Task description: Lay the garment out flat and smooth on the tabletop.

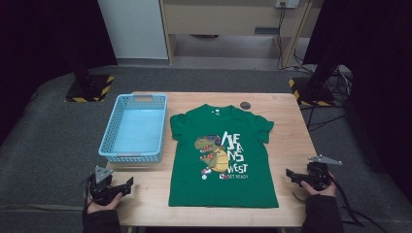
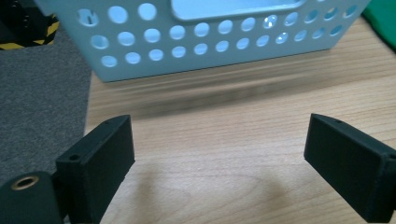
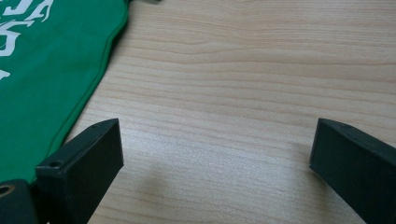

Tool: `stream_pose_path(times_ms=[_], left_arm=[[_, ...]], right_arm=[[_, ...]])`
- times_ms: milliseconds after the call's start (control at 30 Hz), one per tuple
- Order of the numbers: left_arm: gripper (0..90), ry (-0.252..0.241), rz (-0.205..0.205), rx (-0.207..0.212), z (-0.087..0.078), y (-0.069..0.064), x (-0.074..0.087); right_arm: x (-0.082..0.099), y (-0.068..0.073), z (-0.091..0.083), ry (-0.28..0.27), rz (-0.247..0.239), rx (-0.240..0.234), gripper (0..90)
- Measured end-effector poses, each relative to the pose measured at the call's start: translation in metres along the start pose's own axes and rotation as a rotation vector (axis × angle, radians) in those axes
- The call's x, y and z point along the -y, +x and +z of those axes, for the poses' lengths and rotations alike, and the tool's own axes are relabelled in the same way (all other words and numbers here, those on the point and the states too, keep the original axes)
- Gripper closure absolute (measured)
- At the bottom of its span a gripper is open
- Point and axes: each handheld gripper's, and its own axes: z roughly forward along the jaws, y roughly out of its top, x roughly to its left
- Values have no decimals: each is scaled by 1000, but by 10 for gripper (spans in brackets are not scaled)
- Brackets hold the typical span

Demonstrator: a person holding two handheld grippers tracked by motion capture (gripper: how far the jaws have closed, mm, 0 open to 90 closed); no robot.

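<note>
Green T-shirt (image 1: 221,160) lies flat, spread front-up on the wooden table (image 1: 286,145), dinosaur print and white lettering showing, collar toward the far edge. Blue perforated plastic basket (image 1: 134,127) sits just left of the shirt, nothing inside it. Small dark round disc (image 1: 245,105) near the far table edge, beyond the shirt's shoulder. Left tool (image 1: 127,185) at the near left corner, jaws wide apart, holding nothing, pointed at the basket's near wall (image 2: 210,42). Right tool (image 1: 290,174) near the right edge, jaws wide apart, gripping nothing, over bare wood just beside the shirt's side hem (image 3: 51,74).
</note>
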Motion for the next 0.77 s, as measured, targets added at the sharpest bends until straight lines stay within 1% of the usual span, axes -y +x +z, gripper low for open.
stream_pose_path(times_ms=[233, 433, 600, 767], left_arm=[[75, -1, -10, -20, -4, 8, 2], [75, 6, -1, -20, -4, 9, 3], [72, 14, -3, -21, -4, 11, 4], [68, 36, 13, -20, -1, 7, 4]], right_arm=[[3, -7, -2, -2, -1, 11, 26], [5, -12, -4, 0, -7, 18, 26], [7, -17, -6, 6, -19, 27, 31], [8, -20, -7, 16, -24, 30, 30]])
